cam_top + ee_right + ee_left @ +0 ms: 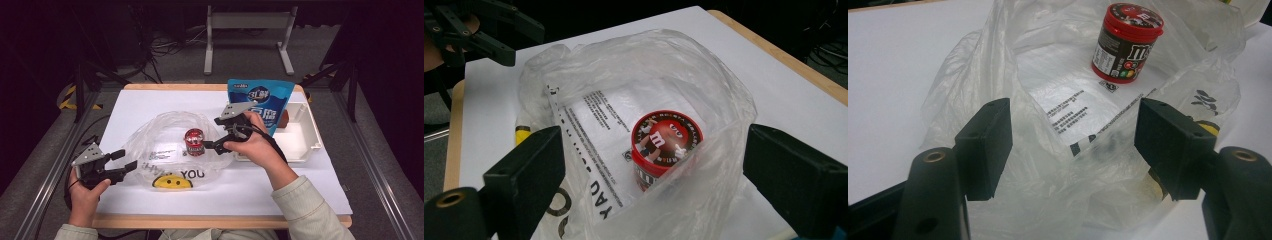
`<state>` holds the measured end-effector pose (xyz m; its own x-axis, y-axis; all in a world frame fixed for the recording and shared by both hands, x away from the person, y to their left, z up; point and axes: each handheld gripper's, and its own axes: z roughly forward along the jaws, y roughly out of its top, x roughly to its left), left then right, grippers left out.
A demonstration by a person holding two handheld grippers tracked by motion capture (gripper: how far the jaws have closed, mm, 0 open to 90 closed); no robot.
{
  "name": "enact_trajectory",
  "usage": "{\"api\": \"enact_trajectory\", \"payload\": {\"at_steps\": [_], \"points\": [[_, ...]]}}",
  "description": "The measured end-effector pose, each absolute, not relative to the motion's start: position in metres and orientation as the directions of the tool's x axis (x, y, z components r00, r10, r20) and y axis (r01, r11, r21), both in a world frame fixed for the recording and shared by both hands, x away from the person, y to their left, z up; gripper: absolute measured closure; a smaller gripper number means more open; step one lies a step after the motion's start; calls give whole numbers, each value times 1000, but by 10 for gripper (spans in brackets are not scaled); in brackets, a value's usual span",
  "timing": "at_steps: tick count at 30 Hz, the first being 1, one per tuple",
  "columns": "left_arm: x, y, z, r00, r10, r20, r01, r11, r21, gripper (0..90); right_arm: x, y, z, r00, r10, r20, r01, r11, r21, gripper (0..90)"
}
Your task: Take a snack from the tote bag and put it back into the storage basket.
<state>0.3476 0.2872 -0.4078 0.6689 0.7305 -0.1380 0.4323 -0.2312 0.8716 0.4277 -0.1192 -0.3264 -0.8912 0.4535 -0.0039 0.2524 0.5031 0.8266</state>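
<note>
One red candy tub (194,141) upright inside clear plastic bag (165,135), mid-table. Left gripper (120,161) spread wide at bag's near-left edge, gripping nothing. Right gripper (219,134) released, empty, right of tub, likely after drop-off.

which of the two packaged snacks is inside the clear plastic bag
The red-lidded m&m's tub, standing upright inside the clear plastic bag. The blue snack pouch stands outside it by the white bin.

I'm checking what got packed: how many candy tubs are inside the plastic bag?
1. A single red-lidded candy tub stands upright inside the clear plastic bag, near its middle on the table. The crumpled folds might hide something small, but nothing else shows through.
</note>
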Motion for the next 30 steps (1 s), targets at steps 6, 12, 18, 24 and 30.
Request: {"api": "enact_trajectory", "payload": {"at_steps": [6, 12, 18, 24, 30], "points": [[348, 288, -408, 668, 731, -139, 434, -231, 871, 322, 435, -109, -333, -897, 443, -8, 245, 511, 824, 101], [348, 288, -408, 670, 730, -136, 431, -233, 872, 322, 440, -97, -340, -899, 437, -3, 247, 514, 821, 97], [348, 288, -408, 669, 730, -140, 432, -228, 873, 322, 445, -86, -349, -905, 425, -2, 245, 528, 813, 91], [348, 288, -408, 671, 729, -137, 430, -231, 873, 322, 451, -76, -361, -909, 418, 2, 247, 534, 808, 77], [348, 288, -408, 671, 729, -135, 430, -234, 872, 322, 457, -69, -369, -910, 414, -7, 245, 552, 797, 73]]}}
